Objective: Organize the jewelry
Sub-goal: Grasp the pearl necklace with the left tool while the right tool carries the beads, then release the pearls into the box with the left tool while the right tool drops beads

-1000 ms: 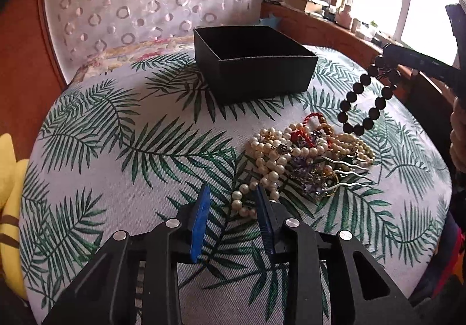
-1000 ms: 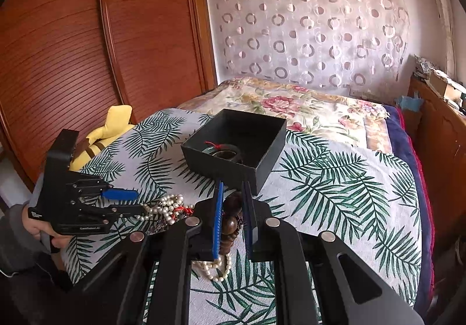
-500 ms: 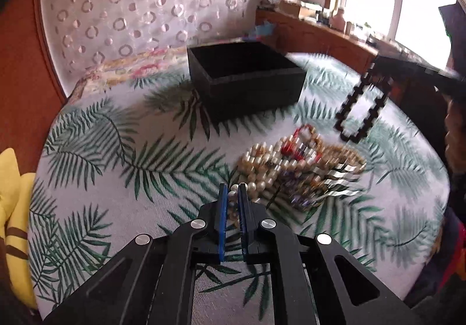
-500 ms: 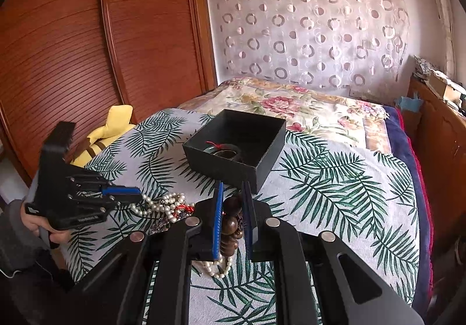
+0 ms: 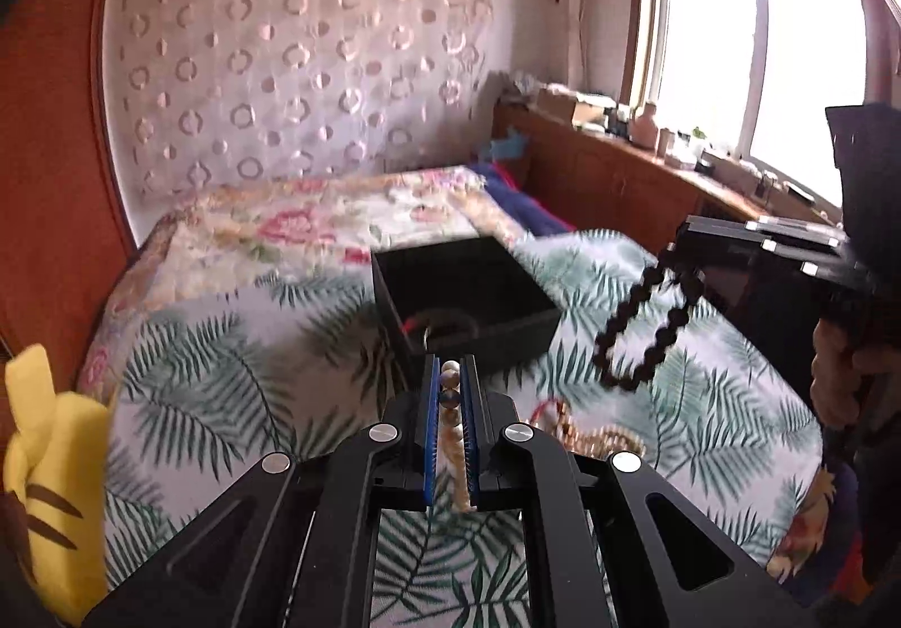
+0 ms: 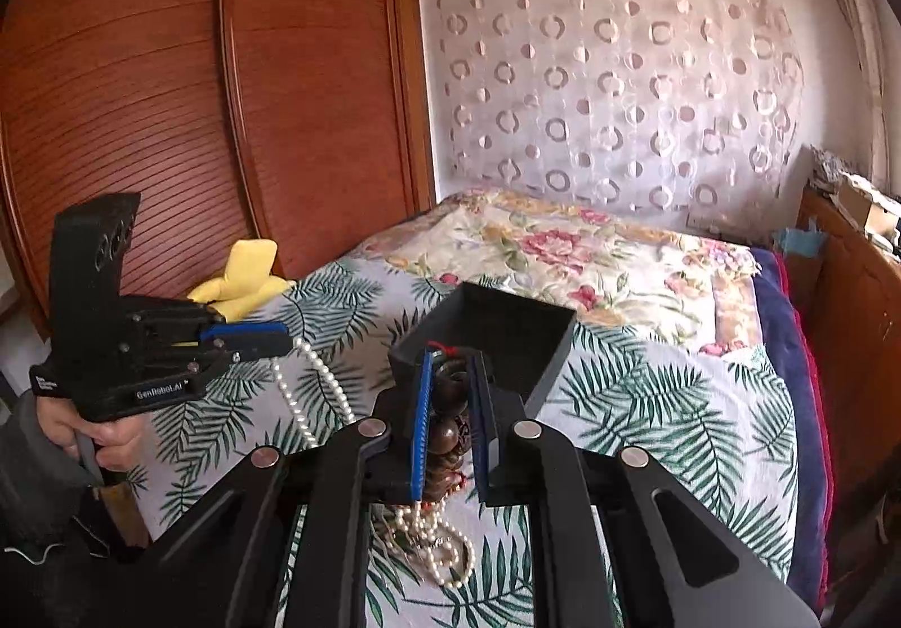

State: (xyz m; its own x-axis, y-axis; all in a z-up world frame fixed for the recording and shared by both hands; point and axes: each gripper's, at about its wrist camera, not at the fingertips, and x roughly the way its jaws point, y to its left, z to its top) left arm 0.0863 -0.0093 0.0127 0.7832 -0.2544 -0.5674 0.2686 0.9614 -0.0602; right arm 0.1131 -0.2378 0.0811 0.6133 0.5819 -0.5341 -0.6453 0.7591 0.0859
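Note:
My left gripper (image 5: 450,374) is shut on a pearl necklace (image 5: 450,402), whose strand (image 6: 315,391) hangs down from its fingers (image 6: 248,338) in the right wrist view. My right gripper (image 6: 453,374) is shut on a dark wooden bead bracelet (image 6: 447,431), which dangles as a loop (image 5: 642,329) in the left wrist view. A black open box (image 5: 467,301) sits on the palm-leaf cloth (image 5: 225,374) beyond both grippers, with a ring-like piece and a red cord inside. The rest of the jewelry pile (image 5: 585,436) lies below the grippers.
A yellow plush toy (image 5: 39,464) lies at the left edge. A floral bedspread (image 6: 563,245) stretches behind the box. A wooden cabinet (image 5: 619,177) with clutter runs under the window on the right; a wooden wardrobe (image 6: 169,93) stands left.
My left gripper closed on the pearl necklace and lifted it off the pile, tilting up. The right gripper rose a little with the bead bracelet still held.

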